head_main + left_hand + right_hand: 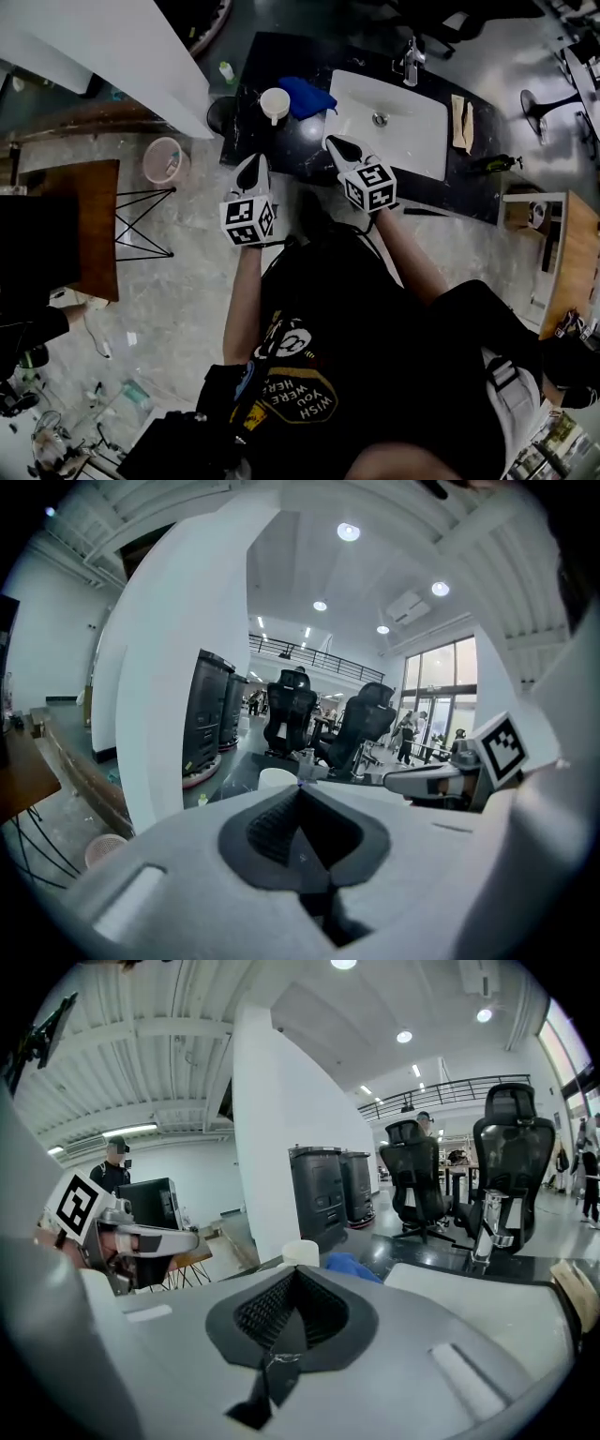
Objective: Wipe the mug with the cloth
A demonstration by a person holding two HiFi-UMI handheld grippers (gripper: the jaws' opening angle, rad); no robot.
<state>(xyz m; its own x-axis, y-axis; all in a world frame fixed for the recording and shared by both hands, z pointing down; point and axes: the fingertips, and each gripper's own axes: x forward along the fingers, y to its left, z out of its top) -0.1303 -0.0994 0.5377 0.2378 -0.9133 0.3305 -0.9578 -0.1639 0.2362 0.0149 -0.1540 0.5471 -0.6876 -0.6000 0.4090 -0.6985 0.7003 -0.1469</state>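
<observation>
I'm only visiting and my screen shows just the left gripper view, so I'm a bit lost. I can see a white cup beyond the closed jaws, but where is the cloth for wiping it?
Observer: A blue cloth lies on the dark counter beside the mug, on the side toward the white sink.
Operator: Is the other gripper carrying anything?
Observer: No, the right gripper is shut with nothing between its jaws.
Operator: Anything else up there?
Observer: A folded beige cloth lies on the counter on the far side of the sink.
</observation>
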